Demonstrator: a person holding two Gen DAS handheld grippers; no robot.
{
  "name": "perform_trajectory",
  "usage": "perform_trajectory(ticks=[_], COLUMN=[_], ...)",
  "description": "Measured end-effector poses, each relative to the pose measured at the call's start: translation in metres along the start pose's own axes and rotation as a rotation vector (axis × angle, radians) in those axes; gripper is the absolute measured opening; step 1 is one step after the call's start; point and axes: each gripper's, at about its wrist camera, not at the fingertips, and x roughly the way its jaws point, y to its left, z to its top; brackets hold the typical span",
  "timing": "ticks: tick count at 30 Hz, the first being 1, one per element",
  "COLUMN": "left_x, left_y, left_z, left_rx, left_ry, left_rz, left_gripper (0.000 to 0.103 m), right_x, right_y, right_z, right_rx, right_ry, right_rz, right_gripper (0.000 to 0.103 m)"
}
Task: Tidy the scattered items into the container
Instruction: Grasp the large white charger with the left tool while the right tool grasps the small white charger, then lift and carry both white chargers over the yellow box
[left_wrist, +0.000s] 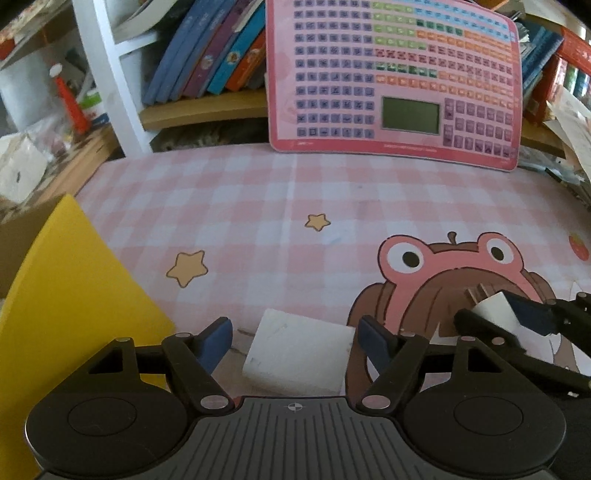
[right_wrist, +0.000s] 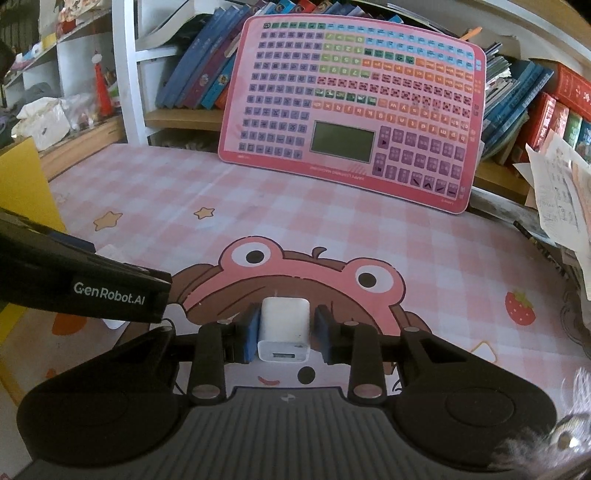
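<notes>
While right gripper (right_wrist: 284, 334) jaws pinch the white charger (right_wrist: 283, 328), left gripper (left_wrist: 295, 341) jaws spread around a white block (left_wrist: 299, 354).

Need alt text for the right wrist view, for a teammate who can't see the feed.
The right hand-held gripper is shut on a white USB charger block, its port facing the camera, above a pink checked tablecloth printed with a cartoon frog. The left hand-held gripper's black body reaches in from the left; a pink learning keyboard toy leans against bookshelves behind.
</notes>
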Motion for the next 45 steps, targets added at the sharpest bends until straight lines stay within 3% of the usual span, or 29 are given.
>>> perform_trajectory(ticks=[8, 13, 17, 23, 31, 40, 45], left_x=[0.000, -0.001, -0.012, -0.044, -0.084, -0.135, -0.157], left_y=[0.005, 0.006, 0.003, -0.002, 0.000, 0.000, 0.009], left_z=[-0.005, -0.003, -0.004, -0.007, -0.021, -0.054, -0.071], left_rx=[-0.010, -0.027, -0.033, -0.026, -0.043, 0.005, -0.024], left_ry=[-0.007, 0.011, 0.012, -0.036, -0.031, -0.058, -0.062], left_rz=[-0.035, -0.049, -0.077, -0.150, -0.239, -0.318, -0.367], left_gripper=[0.076, 0.070, 0.070, 0.070, 0.070, 0.070, 0.070], right_x=[0.000, -0.001, -0.009, -0.041, -0.086, -0.139, -0.165], right_y=[0.002, 0.010, 0.004, 0.000, 0.002, 0.005, 0.017], right_z=[-0.002, 0.000, 0.000, -0.007, -0.025, -0.051, -0.061], right_rx=[0.008, -0.047, 0.010, 0.049, 0.083, 0.105, 0.106], right_ry=[-0.007, -0.009, 0.008, -0.007, 0.006, 0.006, 0.001], right_rz=[0.000, -0.013, 0.006, 0.034, 0.051, 0.029, 0.010], right_gripper=[0.030, 0.025, 0.025, 0.025, 0.025, 0.025, 0.025])
